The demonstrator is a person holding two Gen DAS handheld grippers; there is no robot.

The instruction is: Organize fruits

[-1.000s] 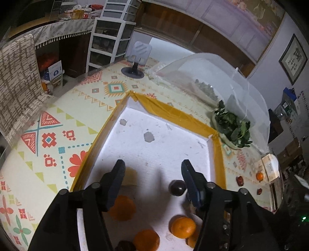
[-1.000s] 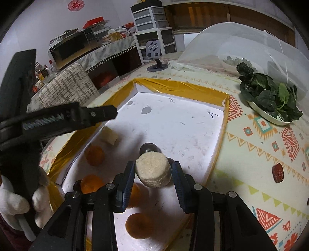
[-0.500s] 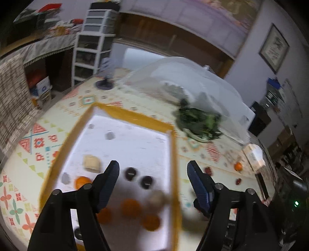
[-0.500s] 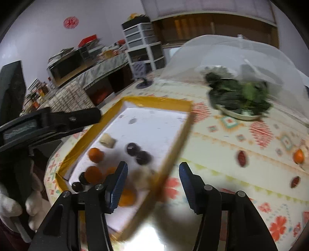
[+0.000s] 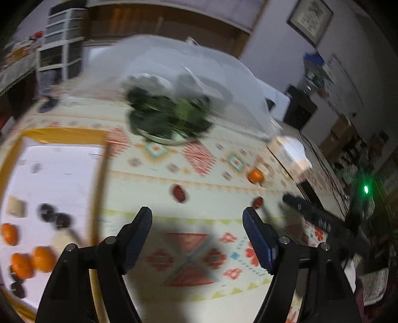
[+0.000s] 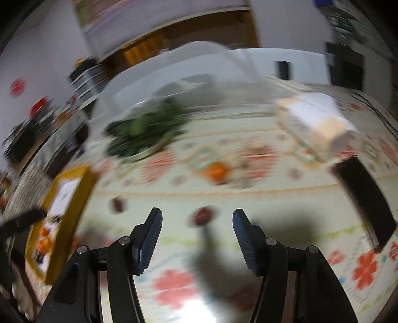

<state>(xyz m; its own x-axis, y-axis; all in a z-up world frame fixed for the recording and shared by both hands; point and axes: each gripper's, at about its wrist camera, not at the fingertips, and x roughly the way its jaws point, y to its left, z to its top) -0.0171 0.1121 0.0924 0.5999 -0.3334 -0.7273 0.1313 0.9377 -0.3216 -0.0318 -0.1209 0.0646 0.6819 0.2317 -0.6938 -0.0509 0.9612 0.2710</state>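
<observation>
Beyond your jaws, a table under a patterned cloth (image 5: pixel 199 174) fills the room's middle, backed by a pale wall (image 5: pixel 268 37) with a framed picture (image 5: pixel 309 21), brown wood panelling (image 5: pixel 161 24), a white drawer unit (image 5: pixel 62 44) far left, and a small green light (image 5: pixel 365 189) glowing right.

Loose on the table: one orange (image 5: pixel 255 175) and two dark red fruits (image 5: pixel 179 193), while more oranges (image 5: pixel 42 258) sit in the yellow-rimmed tray (image 5: pixel 99 188).
</observation>
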